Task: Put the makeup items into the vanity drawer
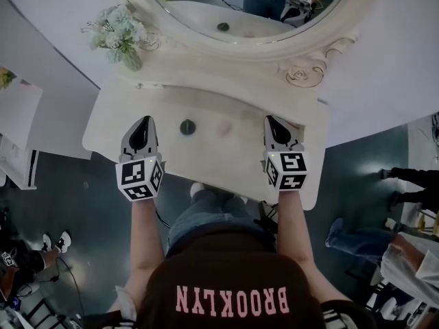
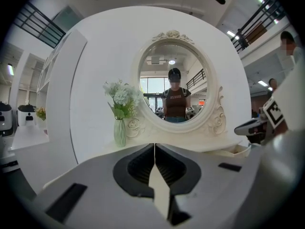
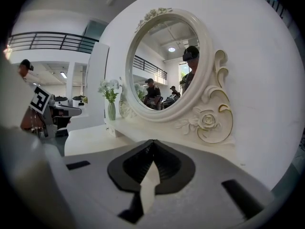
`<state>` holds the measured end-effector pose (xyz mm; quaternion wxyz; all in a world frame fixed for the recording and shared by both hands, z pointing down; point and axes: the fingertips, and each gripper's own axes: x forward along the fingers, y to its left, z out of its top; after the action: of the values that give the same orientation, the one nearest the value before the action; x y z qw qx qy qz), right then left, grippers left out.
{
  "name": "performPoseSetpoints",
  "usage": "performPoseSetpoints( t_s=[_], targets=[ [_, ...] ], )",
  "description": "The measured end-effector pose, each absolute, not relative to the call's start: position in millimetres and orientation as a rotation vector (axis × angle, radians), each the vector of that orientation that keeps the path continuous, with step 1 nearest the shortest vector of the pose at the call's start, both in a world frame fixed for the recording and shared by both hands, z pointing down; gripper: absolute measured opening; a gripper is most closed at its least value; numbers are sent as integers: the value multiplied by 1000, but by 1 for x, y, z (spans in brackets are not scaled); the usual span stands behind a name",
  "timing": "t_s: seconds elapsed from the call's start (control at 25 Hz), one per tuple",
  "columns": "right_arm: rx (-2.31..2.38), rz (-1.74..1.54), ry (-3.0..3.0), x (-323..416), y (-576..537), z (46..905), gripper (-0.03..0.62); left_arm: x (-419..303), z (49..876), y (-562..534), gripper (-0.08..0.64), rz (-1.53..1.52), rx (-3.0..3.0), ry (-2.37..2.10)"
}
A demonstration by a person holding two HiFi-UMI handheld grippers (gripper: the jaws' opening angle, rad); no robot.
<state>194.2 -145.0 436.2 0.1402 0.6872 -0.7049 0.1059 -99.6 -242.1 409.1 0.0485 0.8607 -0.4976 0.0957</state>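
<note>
The left gripper (image 1: 145,122) and right gripper (image 1: 271,120) are seen closed tight and empty. Only in the head view are a dark round item (image 1: 187,126) and a pink item (image 1: 224,125) shown, lying between them on the vanity top (image 1: 219,160).

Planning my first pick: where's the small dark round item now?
Head view: the dark round item lies on the vanity top, between the left tongs and a pale pink item.

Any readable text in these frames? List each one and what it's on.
"BROOKLYN": pink print on the person's shirt, upside down in the head view.
Shirt print reflected in the mirror, left gripper view: too small to read.
Marker cubes: square patterns only, no words.
</note>
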Motion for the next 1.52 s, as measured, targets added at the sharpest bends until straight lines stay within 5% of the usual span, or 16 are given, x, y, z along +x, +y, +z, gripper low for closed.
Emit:
performPoseSetpoints(
  t_s=[0.96,1.12,1.52],
  targets=[
    [1806,460,-2046,107,-207,495,1,-196,453,-284,6,352,2479,-1581],
    [1755,572,-2018,103,-206,524,199,-197,470,-286,6,392,2459,-1558],
    [1616,728,-1948,92,-201,578,254,-194,496,-287,6,448,2421,-1529]
  ],
)
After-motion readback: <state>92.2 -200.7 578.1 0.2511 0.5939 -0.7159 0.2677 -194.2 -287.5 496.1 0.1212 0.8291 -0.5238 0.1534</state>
